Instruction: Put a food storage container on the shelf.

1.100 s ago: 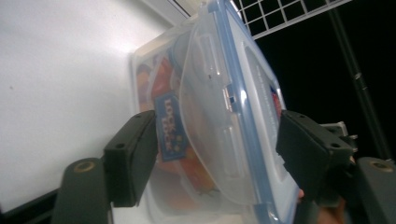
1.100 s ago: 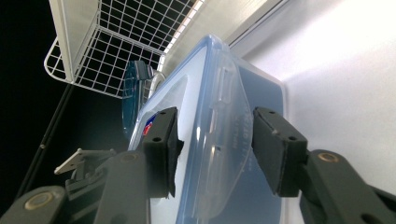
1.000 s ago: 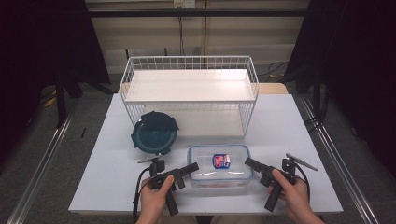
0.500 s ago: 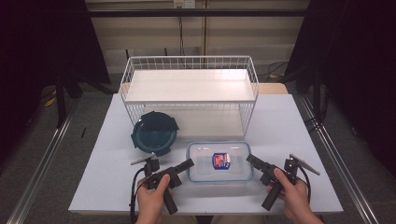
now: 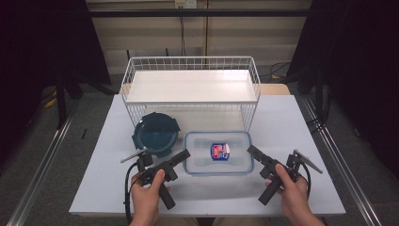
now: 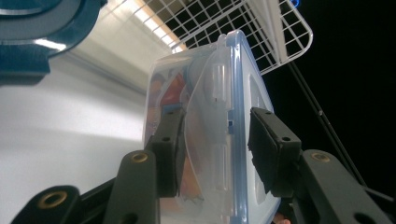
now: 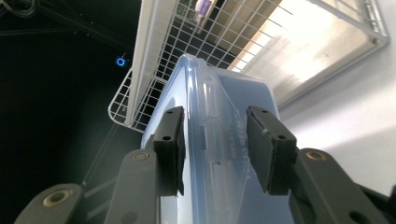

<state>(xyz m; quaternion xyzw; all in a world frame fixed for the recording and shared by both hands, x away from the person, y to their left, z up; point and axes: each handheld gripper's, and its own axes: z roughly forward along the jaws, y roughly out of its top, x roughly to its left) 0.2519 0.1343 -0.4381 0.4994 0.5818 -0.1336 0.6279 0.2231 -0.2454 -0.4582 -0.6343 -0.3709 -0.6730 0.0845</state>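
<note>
We've got a clear box [image 5: 217, 153] with a blue-rimmed lid sitting on the white table [image 5: 94, 179], near the front edge, just in front of the wire rack [image 5: 190, 87]. Something small and red-and-blue is inside it. A dark teal round lid [image 5: 156, 133] lies just to its left, close beside it.

Our left gripper [image 5: 181, 155] comes in at the box's left end and the right gripper [image 5: 251, 151] at its right end, one on each short side. In the left gripper view the box [image 6: 210, 126] end sits between the two black jaws: one pad lies against the box wall, the other stands a little off the lid side, so we can't call it a firm clamp. The jaws have just been closing around it. Same story in the right gripper view: the box [image 7: 219, 140] edge runs up between the jaws, one pad right at the rim, the other close to the lid but with a sliver of gap. Those jaws were closing too. Whether either pair is truly squeezing, we can't tell.
</note>
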